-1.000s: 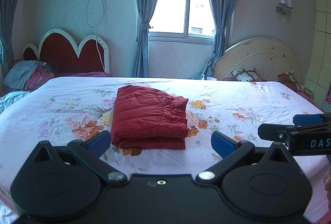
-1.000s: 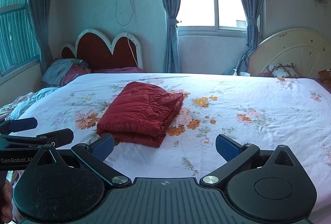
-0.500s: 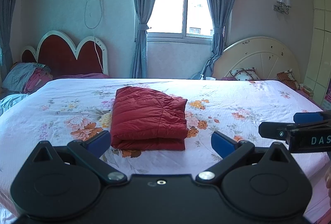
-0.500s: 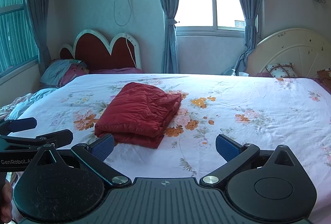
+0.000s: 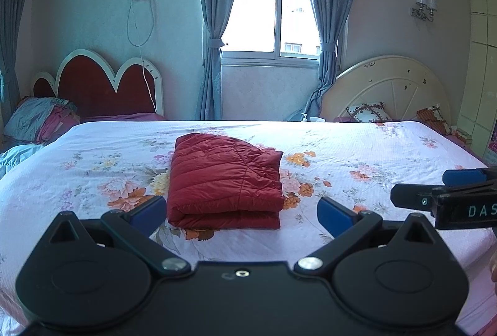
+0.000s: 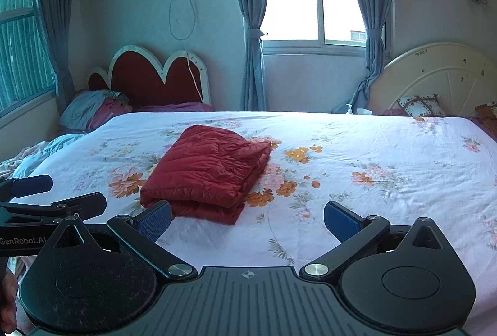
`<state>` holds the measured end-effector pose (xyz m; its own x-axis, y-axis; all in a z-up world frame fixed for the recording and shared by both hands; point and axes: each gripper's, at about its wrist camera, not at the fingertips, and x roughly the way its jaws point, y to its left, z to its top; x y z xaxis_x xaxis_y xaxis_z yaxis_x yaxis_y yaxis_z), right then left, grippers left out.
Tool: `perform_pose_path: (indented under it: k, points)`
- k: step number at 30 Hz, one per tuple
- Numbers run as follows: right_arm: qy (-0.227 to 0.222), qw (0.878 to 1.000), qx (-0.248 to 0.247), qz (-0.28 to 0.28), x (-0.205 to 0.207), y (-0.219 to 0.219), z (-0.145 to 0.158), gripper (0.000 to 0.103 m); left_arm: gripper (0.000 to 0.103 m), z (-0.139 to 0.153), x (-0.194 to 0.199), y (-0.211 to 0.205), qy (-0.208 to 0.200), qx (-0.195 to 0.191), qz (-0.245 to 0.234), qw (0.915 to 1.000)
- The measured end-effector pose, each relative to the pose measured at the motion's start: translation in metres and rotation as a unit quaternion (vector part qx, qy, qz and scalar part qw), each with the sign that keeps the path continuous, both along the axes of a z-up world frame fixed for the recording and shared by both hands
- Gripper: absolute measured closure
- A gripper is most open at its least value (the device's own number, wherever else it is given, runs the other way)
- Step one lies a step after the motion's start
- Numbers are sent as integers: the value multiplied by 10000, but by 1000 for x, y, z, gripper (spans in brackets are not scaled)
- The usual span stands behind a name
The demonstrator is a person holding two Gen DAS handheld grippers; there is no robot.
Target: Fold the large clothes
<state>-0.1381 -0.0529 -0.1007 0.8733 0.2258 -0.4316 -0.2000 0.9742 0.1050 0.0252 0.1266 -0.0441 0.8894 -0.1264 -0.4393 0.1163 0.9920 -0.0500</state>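
Claw [image 6: 247, 219] lettering — "GenRobot.AI", "DAS"

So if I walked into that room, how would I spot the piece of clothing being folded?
Look at the big bed with the pale floral sheet in front of the curtained window. Left of its middle lies the folded jacket, a neat stack. It is the only solid dark red, quilted thing on that flowery sheet.

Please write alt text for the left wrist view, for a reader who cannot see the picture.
A red quilted jacket, folded into a neat stack, lies on a bed with a floral sheet. The open, empty left gripper is held in front of it, not touching it. The right gripper enters from the right edge; behind are a curtained window and two headboards.
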Motion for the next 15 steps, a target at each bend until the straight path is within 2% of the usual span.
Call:
perform_pose_path:
  k: [15]
  points:
    - [-26, 10000, -28, -43, -3, 0, 1, 0, 0, 0, -3, 2, -31, 0, -90, 10000]
